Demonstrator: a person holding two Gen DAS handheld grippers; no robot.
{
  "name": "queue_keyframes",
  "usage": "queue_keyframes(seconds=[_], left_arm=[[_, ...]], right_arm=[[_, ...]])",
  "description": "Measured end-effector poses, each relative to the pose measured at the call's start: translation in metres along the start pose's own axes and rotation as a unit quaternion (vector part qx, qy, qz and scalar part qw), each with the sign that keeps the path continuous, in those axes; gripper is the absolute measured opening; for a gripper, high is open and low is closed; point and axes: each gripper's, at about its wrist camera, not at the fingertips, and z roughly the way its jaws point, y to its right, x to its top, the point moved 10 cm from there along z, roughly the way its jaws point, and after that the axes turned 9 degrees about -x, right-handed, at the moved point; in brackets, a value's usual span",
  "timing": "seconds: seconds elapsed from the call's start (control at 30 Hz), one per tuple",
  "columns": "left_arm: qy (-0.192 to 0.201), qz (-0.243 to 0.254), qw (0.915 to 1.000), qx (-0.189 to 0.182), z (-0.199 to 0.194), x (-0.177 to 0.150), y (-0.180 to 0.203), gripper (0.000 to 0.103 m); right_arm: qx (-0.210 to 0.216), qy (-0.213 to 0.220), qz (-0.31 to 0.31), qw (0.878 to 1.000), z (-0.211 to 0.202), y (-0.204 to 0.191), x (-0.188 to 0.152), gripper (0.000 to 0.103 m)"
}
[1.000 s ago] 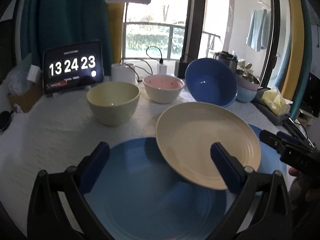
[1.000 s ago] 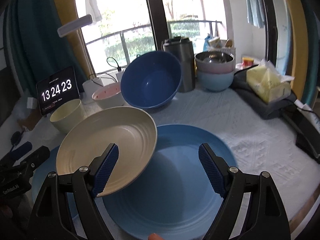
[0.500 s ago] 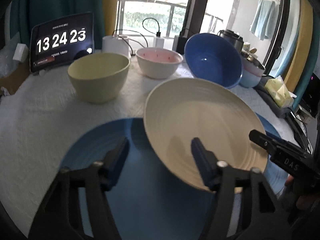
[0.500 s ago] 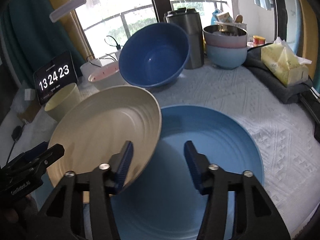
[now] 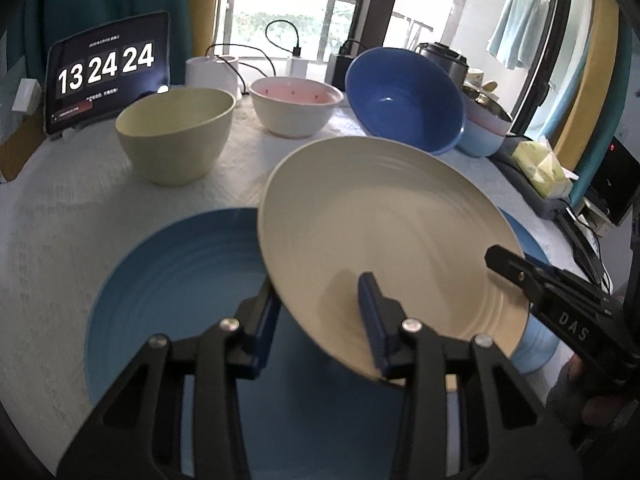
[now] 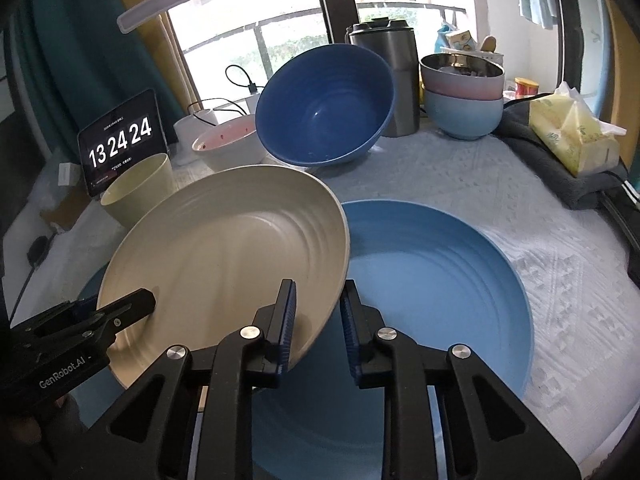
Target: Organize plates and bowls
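A cream plate [image 5: 384, 232] [image 6: 228, 256] rests tilted across two light blue plates [image 5: 168, 280] [image 6: 432, 280]. My left gripper [image 5: 320, 316] is shut on the cream plate's near rim, one finger under it and one on top. My right gripper [image 6: 316, 316] is shut on the plate's opposite rim in the same way. Behind stand a pale yellow bowl [image 5: 176, 136], a pink and white bowl [image 5: 296, 106] and a tilted dark blue bowl [image 5: 404, 100] [image 6: 324, 108].
A tablet clock [image 5: 106, 72] stands at the back left. Stacked pink and blue bowls [image 6: 462, 96], a steel canister [image 6: 386, 68] and a tissue pack [image 6: 572, 136] on a grey cloth are at the back right. White cloth covers the table [image 6: 520, 216].
Both grippers have closed from wide open onto opposite rims of the cream plate. The cameras have moved closer to the plate.
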Motion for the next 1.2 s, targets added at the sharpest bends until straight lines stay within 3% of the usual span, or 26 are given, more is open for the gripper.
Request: queue_keyframes(seconds=[0.4,0.73,0.97,1.2], left_arm=[[0.059,0.03,0.9976,0.021,-0.046,0.004,-0.007,0.041],[0.08,0.015,0.9959,0.04,-0.078,-0.008,-0.038,0.041],[0.081,0.009,0.9952,0.055,-0.092,-0.018,-0.06,0.041],[0.059,0.007,0.996,0.067,-0.094,-0.036,-0.078,0.042]], right_arm=[[0.002,0.022,-0.009,1.0,-0.03,-0.018,0.0,0.024],[0.009,0.027,-0.04,0.999,-0.044,-0.06,-0.005,0.024],[0.014,0.022,-0.059,0.998,-0.047,-0.088,-0.012,0.024],[0.017,-0.001,-0.071,0.997,-0.038,-0.107,-0.027,0.024]])
